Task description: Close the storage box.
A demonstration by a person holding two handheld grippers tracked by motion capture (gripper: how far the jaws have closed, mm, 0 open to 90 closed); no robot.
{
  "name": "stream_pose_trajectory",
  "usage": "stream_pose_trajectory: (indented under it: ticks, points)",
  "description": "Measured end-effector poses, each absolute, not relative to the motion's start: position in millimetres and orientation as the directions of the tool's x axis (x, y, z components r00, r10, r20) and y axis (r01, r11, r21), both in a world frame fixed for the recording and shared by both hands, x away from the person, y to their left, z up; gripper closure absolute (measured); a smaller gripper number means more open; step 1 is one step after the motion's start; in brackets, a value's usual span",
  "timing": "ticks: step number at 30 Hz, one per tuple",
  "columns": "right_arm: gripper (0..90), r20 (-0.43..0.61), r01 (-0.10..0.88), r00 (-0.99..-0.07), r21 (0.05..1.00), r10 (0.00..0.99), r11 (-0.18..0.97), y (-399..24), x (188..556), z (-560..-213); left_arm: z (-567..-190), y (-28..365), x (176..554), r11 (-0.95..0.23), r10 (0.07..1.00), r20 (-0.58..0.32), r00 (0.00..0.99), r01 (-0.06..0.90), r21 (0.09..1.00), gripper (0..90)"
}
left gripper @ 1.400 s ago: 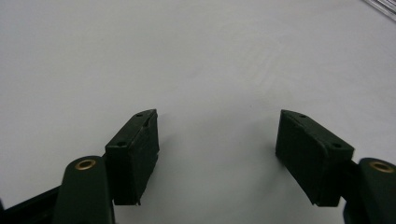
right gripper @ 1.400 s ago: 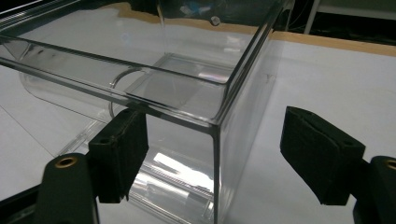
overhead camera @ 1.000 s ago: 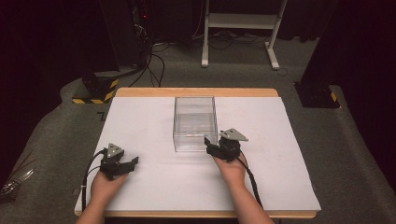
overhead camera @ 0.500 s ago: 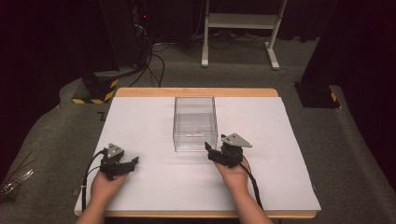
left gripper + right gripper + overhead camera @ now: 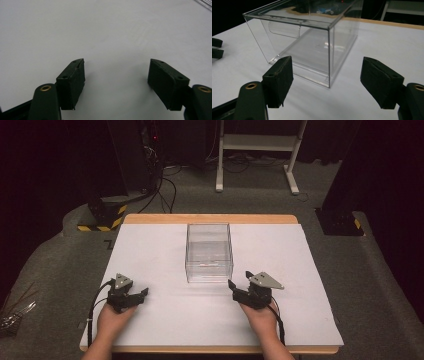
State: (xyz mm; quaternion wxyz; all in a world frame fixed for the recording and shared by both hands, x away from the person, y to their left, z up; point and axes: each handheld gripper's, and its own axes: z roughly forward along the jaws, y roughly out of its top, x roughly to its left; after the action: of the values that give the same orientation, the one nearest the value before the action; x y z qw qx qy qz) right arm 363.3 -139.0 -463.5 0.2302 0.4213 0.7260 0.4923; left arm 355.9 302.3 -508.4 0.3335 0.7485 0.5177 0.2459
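The right gripper (image 5: pixel 239 289), jaws wide and empty, has been drawn right of the clear plastic box (image 5: pixel 209 251); no grasp is underway.

The clear plastic box (image 5: pixel 209 251) I'm working toward stands upright near the middle of the white table cover (image 5: pixel 150 250), at about twelve o'clock from my hands, its long sides running away from me. It is see-through on every wall, with a rounded recess in one end wall. Along my right-hand tool it sits at eleven o'clock (image 5: pixel 307 42), a near corner turned toward me, its bottom flat on the cover.
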Motion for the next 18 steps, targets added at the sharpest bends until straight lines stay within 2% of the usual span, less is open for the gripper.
stream_pose_trajectory:
  ticks: [12, 18]
  points:
    - [26.5, 0.054, 0.449, -0.441, 0.877, 0.896, 0.169, -200.5, 360.1, -477.4, -508.2, 301.8, 355.3, -0.248, 0.938, 0.032, 0.344, 0.608, 0.754, 29.9]
    - [25.6, 0.053, 0.539, -0.392, 0.823, 0.918, 0.182, -230.0, 363.4, -494.5, -508.2, 302.4, 355.8, -0.246, 0.939, 0.028, 0.343, 0.610, 0.753, 29.8]
